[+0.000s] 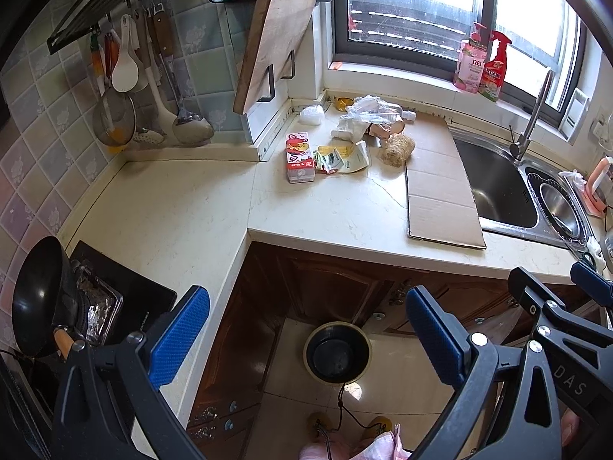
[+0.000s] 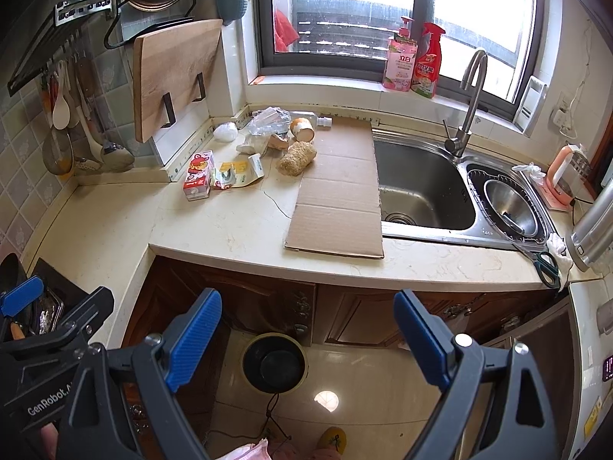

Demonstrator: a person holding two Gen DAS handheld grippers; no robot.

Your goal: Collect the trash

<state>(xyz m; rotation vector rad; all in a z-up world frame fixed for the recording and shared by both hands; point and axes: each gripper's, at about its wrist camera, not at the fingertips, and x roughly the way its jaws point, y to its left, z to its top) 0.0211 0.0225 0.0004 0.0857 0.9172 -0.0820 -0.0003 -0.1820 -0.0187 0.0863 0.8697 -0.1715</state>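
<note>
Far beyond both gaping grippers (image 1: 308,329) (image 2: 308,335), trash (image 1: 345,142) litters the counter (image 1: 325,207).

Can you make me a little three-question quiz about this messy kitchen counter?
1. True or false: the left hand-held gripper is holding a piece of trash.
2. What lies flat on the counter right beside the sink? A) a towel B) a sheet of cardboard C) a plate
3. Fill in: the bin stands on the ____, below the counter.

Key
1. False: both it and the right hand-held gripper are open and hold nothing.
2. B
3. floor
</note>
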